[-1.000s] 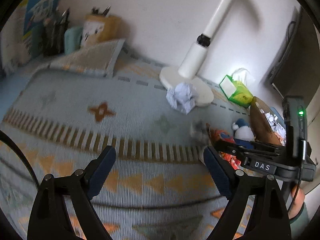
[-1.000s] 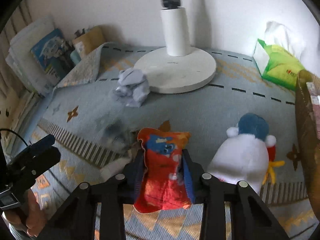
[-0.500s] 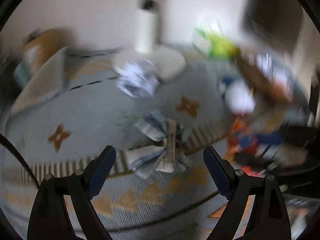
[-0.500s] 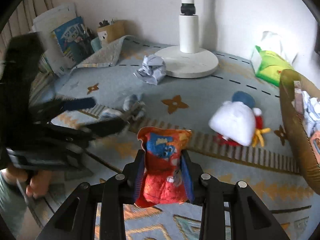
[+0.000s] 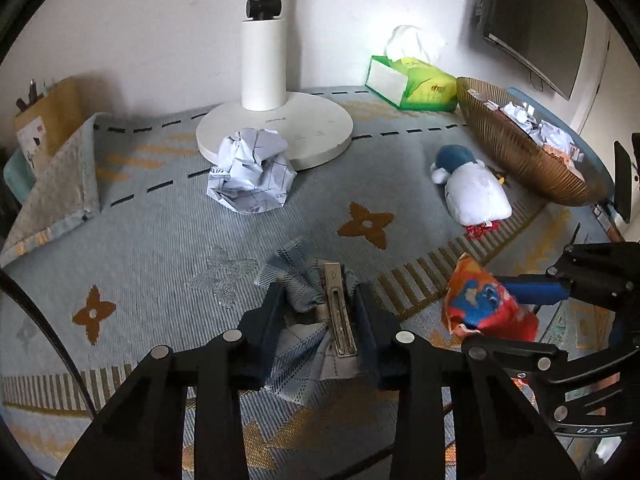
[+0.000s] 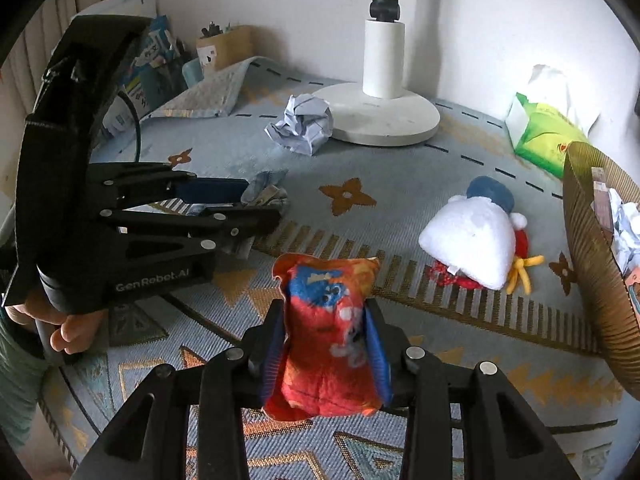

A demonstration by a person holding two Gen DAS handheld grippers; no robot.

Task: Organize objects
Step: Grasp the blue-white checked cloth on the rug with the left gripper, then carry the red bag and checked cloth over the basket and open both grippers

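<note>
Left wrist view, crumpled paper (image 5: pixel 251 176) beside lamp base (image 5: pixel 276 130), left gripper (image 5: pixel 320 316) jaws just closed, pinching plaid hair bow (image 5: pixel 304 280) on rug (image 5: pixel 160 232), plush toy (image 5: pixel 474 190) near basket (image 5: pixel 516 152), right gripper (image 6: pixel 326 344) clamped on orange snack bag (image 6: pixel 326 328).

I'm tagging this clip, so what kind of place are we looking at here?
Most likely a table or desk in a home, covered by a patterned cloth. Clues: a white lamp base, a green tissue box, a plush toy, and a woven basket holding crumpled paper.
</note>
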